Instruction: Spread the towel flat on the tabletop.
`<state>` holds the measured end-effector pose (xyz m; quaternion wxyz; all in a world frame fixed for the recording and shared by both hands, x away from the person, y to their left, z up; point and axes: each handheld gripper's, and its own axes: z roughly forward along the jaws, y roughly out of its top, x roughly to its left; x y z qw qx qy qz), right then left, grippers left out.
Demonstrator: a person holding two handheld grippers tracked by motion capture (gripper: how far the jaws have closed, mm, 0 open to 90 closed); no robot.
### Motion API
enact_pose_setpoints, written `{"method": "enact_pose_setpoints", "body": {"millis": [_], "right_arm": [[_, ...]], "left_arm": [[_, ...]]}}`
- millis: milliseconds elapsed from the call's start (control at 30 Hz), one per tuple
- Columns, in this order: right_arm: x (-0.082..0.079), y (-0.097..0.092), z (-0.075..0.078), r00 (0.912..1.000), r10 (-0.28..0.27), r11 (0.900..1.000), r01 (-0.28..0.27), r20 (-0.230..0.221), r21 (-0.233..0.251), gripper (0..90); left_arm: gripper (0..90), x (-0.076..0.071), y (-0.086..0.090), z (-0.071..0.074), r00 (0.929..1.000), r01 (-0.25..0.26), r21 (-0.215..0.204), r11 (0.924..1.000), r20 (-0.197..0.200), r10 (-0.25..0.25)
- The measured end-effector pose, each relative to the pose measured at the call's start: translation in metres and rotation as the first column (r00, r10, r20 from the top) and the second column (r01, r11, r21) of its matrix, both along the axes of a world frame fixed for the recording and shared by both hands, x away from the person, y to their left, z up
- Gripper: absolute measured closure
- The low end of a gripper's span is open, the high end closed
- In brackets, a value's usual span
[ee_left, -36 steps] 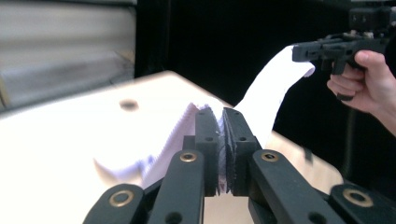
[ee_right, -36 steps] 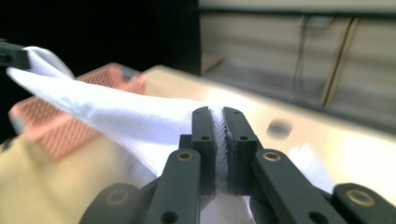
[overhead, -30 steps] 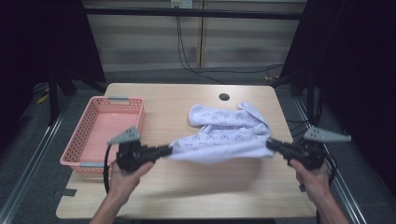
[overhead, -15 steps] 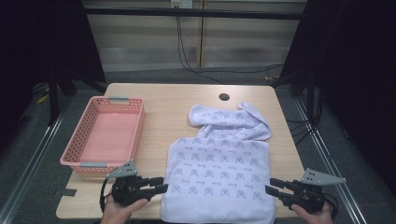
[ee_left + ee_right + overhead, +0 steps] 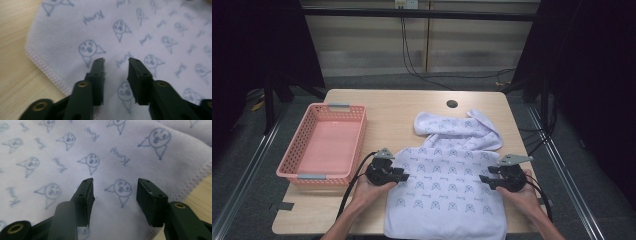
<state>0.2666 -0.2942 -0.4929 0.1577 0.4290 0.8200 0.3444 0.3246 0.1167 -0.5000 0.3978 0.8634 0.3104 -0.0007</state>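
A white towel [image 5: 447, 185] with blue face prints lies on the wooden table [image 5: 387, 107]. Its near half is spread flat and reaches the front edge; its far part is bunched. My left gripper [image 5: 406, 175] sits at the towel's left edge, and my right gripper [image 5: 482, 180] sits at its right edge. In the left gripper view the left gripper [image 5: 116, 61] hovers open over the towel [image 5: 155, 30], its jaws having just closed a little with nothing between them. In the right gripper view the right gripper [image 5: 115, 181] is open over the towel [image 5: 62, 152], jaws just opening, gap bare.
An empty pink basket [image 5: 292, 170] stands at the table's left side. A round cable hole [image 5: 452, 104] is near the far edge. Bare wood runs along the far side between basket and towel. Dark frame posts flank the table.
A second ago both grippers held the towel stretched above the table. It has since come down flat, both grippers have let go, and the jaws now stand apart at its side edges.
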Motion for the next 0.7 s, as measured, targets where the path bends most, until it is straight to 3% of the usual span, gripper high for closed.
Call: {"method": "enact_pose_setpoints", "body": {"millis": [100, 167, 267, 433, 500, 533, 600, 700], "right_arm": [[-0.002, 0.004, -0.006, 1.0, 0.0, 0.9992, 0.0, -0.008, -0.039, 58.8], [-0.008, 0.004, -0.004, 0.9997, 0.017, 0.9993, -0.017, -0.017, -0.033, 72.9], [-0.024, 0.003, -0.003, 0.998, 0.043, 0.999, -0.043, -0.047, -0.01, 81.9], [-0.052, 0.005, -0.001, 0.9905, 0.103, 0.9945, -0.101, -0.091, 0.027, 83.4], [-0.061, 0.005, 0.0, 0.9866, 0.115, 0.993, -0.111, -0.116, 0.04, 82.9], [-0.066, 0.006, 0.001, 0.9846, 0.123, 0.992, -0.119, -0.124, 0.042, 82.0], [-0.074, 0.007, 0.003, 0.9803, 0.143, 0.9894, -0.137, -0.137, 0.047, 75.8], [-0.077, 0.004, 0.009, 0.9833, 0.145, 0.9866, -0.135, -0.11, 0.091, 71.2]], "left_arm": [[84.7, -0.007, 0.002, 0.0, 0.9998, 0.021, 0.017, 0.9996, -0.002, -0.021], [87.3, -0.014, 0.005, 0.0, 0.9987, 0.04, 0.006, 0.9992, -0.032, -0.04], [87.9, -0.033, 0.009, 0.003, 0.9938, 0.102, 0.02, 0.9945, -0.047, -0.101], [87.9, -0.063, 0.018, 0.004, 0.9802, 0.165, 0.004, 0.9864, -0.112, -0.163], [87.8, -0.076, 0.021, 0.006, 0.981, 0.166, 0.018, 0.986, -0.105, -0.163], [87.5, -0.08, 0.022, 0.007, 0.9756, 0.196, 0.016, 0.9805, -0.104, -0.193], [85.6, -0.08, 0.022, 0.011, 0.9789, 0.184, -0.023, 0.9827, -0.087, -0.185], [82.5, -0.067, 0.02, 0.014, 0.9856, 0.151, -0.055, 0.987, -0.069, -0.155]]}}
